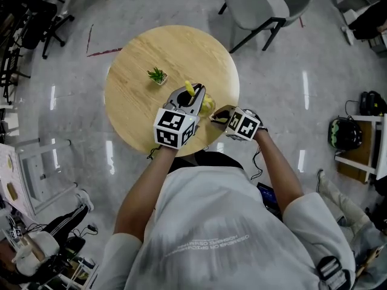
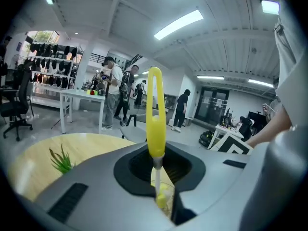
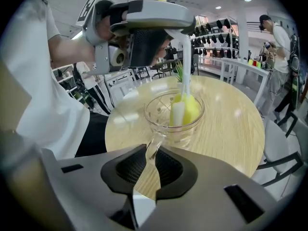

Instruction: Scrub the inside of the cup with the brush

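The scrub looks under way: the brush [image 2: 156,110], its yellow handle pinched upright between the fingers of the left gripper [image 2: 161,177], has its sponge head down inside the glass cup [image 3: 161,114]. The fingers of the right gripper [image 3: 147,162] pinch the cup's handle, steadying it on the tabletop [image 1: 136,101] near the person's edge. How much glass is clean I cannot tell — working round wall and base, then lifting out, likely remains.

Clr glass cup [image 3: 157,118]; matt wood table [image 3: 233,129].
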`<act>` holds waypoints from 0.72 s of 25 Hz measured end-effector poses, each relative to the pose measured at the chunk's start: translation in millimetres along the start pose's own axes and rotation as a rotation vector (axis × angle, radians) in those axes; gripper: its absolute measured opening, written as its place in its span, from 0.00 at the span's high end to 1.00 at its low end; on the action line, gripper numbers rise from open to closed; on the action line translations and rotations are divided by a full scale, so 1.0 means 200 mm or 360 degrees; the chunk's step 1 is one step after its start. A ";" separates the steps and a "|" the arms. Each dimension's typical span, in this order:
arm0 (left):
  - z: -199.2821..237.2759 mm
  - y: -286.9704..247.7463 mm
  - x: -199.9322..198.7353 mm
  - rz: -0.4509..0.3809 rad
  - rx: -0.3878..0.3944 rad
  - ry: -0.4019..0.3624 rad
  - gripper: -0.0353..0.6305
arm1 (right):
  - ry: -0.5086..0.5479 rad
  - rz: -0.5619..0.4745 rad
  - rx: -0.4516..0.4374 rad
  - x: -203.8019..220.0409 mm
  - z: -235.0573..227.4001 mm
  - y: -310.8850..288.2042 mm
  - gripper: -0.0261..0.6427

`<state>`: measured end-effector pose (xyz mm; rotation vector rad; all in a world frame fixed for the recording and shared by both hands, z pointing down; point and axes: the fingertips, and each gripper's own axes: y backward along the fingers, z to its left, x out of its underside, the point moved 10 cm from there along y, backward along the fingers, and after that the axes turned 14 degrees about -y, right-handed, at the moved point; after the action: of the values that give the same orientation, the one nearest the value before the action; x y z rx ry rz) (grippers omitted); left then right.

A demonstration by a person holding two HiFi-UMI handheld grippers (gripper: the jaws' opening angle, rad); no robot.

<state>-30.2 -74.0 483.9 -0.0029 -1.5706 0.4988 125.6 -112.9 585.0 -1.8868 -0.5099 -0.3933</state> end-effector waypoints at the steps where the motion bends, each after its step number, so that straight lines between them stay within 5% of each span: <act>1: 0.00 -0.03 0.00 -0.0001 0.0014 -0.0009 0.88 | 0.0000 0.0004 -0.0002 0.00 0.00 0.00 0.84; 6: -0.01 -0.04 -0.02 0.0050 0.0056 -0.0058 0.88 | -0.0008 0.0000 -0.0006 0.01 0.01 0.01 0.84; 14: 0.10 0.15 -0.13 -0.0009 -0.0085 0.0071 0.88 | -0.0024 -0.0019 0.0006 0.00 0.02 0.02 0.84; 18: 0.07 0.16 -0.10 0.0035 -0.0080 0.0013 0.88 | -0.0012 -0.0021 0.0026 0.01 0.01 0.00 0.84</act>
<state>-52.4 -55.0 455.7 -0.0606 -1.5759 0.4759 126.9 -111.6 584.6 -1.8710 -0.5292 -0.3897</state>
